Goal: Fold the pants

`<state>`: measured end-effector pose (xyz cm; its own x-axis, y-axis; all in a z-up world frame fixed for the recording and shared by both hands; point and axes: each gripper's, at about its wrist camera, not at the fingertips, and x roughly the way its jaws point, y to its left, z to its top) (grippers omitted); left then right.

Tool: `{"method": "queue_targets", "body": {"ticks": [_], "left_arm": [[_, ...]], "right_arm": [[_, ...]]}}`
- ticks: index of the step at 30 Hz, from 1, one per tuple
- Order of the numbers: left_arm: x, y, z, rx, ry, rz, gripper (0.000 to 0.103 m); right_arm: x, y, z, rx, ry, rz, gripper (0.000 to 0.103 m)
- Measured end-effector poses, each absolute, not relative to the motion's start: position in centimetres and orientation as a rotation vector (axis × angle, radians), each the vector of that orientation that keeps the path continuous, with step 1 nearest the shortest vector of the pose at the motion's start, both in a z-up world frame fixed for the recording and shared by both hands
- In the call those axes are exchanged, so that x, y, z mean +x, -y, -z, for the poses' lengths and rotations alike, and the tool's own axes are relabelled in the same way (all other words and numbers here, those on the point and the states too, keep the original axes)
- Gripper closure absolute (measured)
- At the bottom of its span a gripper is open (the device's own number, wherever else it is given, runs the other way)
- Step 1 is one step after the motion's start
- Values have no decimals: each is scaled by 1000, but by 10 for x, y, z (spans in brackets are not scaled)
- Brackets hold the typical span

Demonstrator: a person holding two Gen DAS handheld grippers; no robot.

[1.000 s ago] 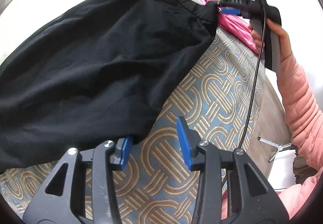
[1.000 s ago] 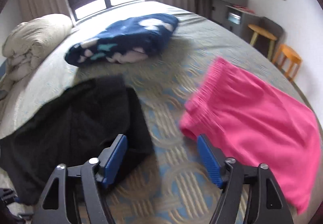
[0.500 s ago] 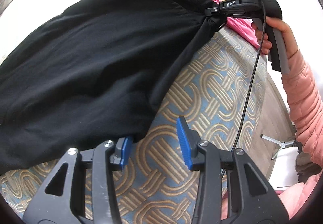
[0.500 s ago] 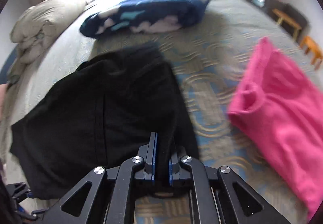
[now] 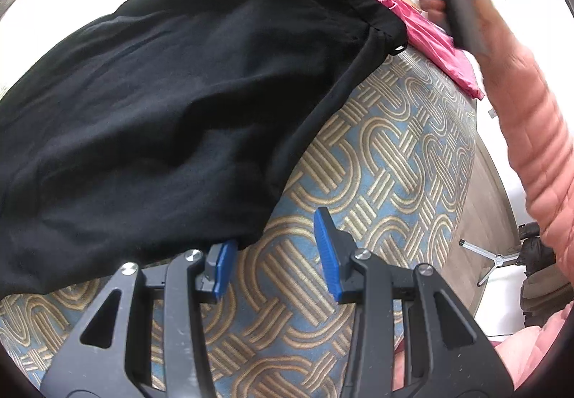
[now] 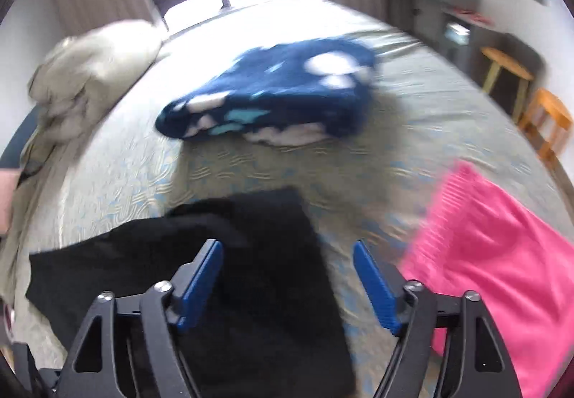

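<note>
Black soft-fabric pants [image 5: 172, 104] lie spread on the patterned blue-and-gold woven bedspread [image 5: 387, 161]. In the left wrist view their long axis runs from about 8 o'clock to 1 o'clock, the waistband end toward 1 o'clock. The left gripper [image 5: 274, 251] is released, jaws parted; its left finger sits at the near hem of the pants, the cloth lying toward 10 o'clock from it and not between the jaws. The right gripper [image 6: 288, 276] is also released, jaws wide apart, hovering above the waistband corner, which lies at 6 to 7 o'clock beneath it in the blurred right wrist view. A pink knit garment [image 6: 502, 269] rests near, at 3 o'clock; a folded navy fleece blanket with white patches [image 6: 272, 100] lies farther, at 12 o'clock. Judged: each gripper is nearest one end, so a lengthwise fold would bring the ends together.
</note>
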<state>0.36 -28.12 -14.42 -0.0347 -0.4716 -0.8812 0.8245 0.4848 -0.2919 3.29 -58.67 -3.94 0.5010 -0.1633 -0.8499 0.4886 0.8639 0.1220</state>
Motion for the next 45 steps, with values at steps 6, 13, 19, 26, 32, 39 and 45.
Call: {"method": "queue_targets", "body": {"ticks": [6, 13, 19, 26, 32, 39, 45], "left_arm": [[1, 285, 145, 379, -1196, 1078, 59], [-4, 270, 145, 328, -1219, 1104, 58], [8, 229, 124, 222, -1196, 1068, 58], [55, 133, 105, 119, -1121, 763, 58], [95, 24, 117, -78, -1129, 455, 58], [111, -58, 134, -205, -1118, 283, 58], [134, -94, 145, -248, -1112, 220, 57]], "right_arm": [[90, 591, 88, 251, -1080, 563, 69], [55, 611, 70, 313, -1032, 615, 25], [8, 596, 27, 259, -947, 686, 23], [34, 486, 27, 156, -1001, 396, 23], [84, 396, 55, 80, -1068, 184, 23], [123, 340, 90, -27, -1139, 172, 26], [156, 421, 125, 186, -1174, 426, 34]]}}
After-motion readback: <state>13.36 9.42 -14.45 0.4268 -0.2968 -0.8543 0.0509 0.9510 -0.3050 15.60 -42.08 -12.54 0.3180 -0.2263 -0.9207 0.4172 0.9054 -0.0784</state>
